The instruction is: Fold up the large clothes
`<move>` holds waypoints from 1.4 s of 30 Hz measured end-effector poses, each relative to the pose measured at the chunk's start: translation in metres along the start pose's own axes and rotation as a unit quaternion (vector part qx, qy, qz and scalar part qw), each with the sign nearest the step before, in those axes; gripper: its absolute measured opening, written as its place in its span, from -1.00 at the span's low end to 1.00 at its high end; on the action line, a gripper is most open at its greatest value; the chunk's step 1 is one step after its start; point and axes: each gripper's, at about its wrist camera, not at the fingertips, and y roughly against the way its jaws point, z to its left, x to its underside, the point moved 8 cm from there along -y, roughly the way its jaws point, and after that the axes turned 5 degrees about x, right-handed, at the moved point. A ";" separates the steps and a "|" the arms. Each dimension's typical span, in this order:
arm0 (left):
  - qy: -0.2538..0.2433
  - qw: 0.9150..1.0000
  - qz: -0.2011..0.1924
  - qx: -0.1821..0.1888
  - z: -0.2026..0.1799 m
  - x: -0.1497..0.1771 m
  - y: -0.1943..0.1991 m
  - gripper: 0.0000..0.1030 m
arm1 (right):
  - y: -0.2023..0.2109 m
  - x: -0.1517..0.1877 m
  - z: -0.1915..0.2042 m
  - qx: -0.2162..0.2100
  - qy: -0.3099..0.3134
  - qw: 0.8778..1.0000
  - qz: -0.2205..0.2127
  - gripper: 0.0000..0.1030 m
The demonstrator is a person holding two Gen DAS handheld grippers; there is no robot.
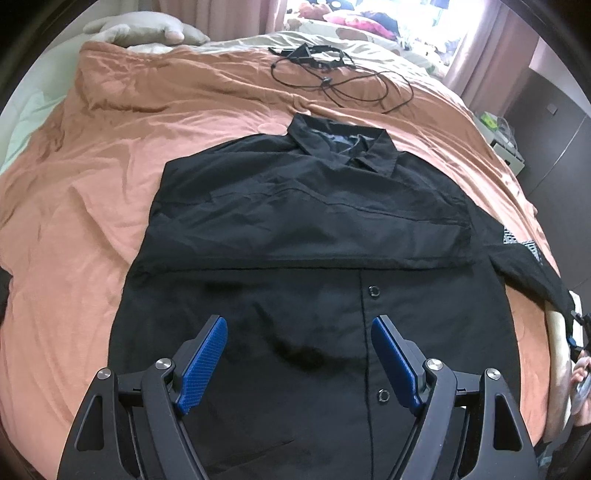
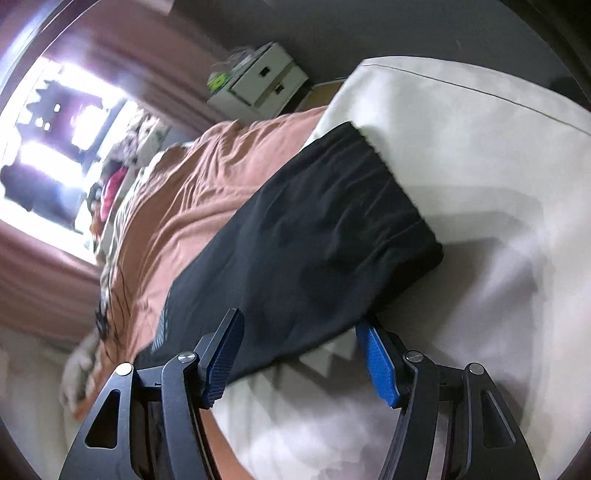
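Blue-padded and spread wide, my left gripper sits at the bottom centre of the left wrist view with nothing between its fingers, hovering over the lower front of the black shirt. That shirt fills the middle of the frame, lying front-up on the orange bedspread with its collar toward the top and a snap placket running down right of centre. One sleeve looks already folded across the chest, making a flat band just below the collar; the other sleeve trails out to the right edge of the frame, not yet brought in. A tangle of black cable lies well beyond the collar near the top, and a pale pillow is at the upper left. In the right wrist view, which is tilted and somewhat blurred, my right gripper is also spread apart at the bottom centre and grips nothing, though the black sleeve runs diagonally from between its fingers up toward the centre, draped over the cream mattress edge. I judge the fold about a third done: this second sleeve needs taking in, then the body folding up.
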 end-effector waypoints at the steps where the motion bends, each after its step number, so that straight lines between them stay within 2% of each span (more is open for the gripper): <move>1: 0.001 1.000 -0.001 0.000 0.003 0.001 0.002 0.58 | -0.001 -0.004 -0.003 0.015 -0.005 1.000 -0.005 -0.56; 2: 0.002 1.000 -0.002 0.000 0.005 0.001 0.003 0.58 | -0.002 -0.006 -0.004 0.020 -0.008 1.000 -0.003 -0.82; 4: 0.004 1.000 -0.005 -0.004 0.012 0.004 0.009 0.58 | 0.002 -0.010 -0.002 0.003 -0.015 1.000 -0.005 -0.92; 8: 0.016 1.000 -0.013 -0.008 0.034 0.008 0.021 0.58 | 0.038 -0.021 0.037 -0.016 0.037 0.998 -0.052 -0.93; 12: 0.034 0.999 -0.019 -0.002 0.054 0.013 0.032 0.58 | 0.076 -0.021 0.101 -0.040 0.098 0.991 -0.077 -0.93; 17: 0.043 0.999 -0.033 -0.006 0.075 0.017 0.049 0.58 | 0.117 -0.004 0.182 -0.067 0.168 0.979 -0.096 -0.93; 23: 0.063 0.996 -0.055 -0.009 0.113 0.017 0.074 0.58 | 0.153 0.045 0.279 -0.101 0.251 0.957 -0.104 -0.93; 31: 0.094 0.993 -0.065 0.001 0.161 0.025 0.083 0.58 | 0.166 0.130 0.383 -0.135 0.333 0.929 -0.085 -0.93; 37: 0.108 0.991 -0.073 0.000 0.197 0.033 0.085 0.58 | 0.171 0.192 0.445 -0.149 0.383 0.908 -0.077 -0.93; 42: 0.136 0.988 -0.070 0.008 0.236 0.044 0.081 0.58 | 0.160 0.239 0.490 -0.152 0.419 0.893 -0.069 -0.93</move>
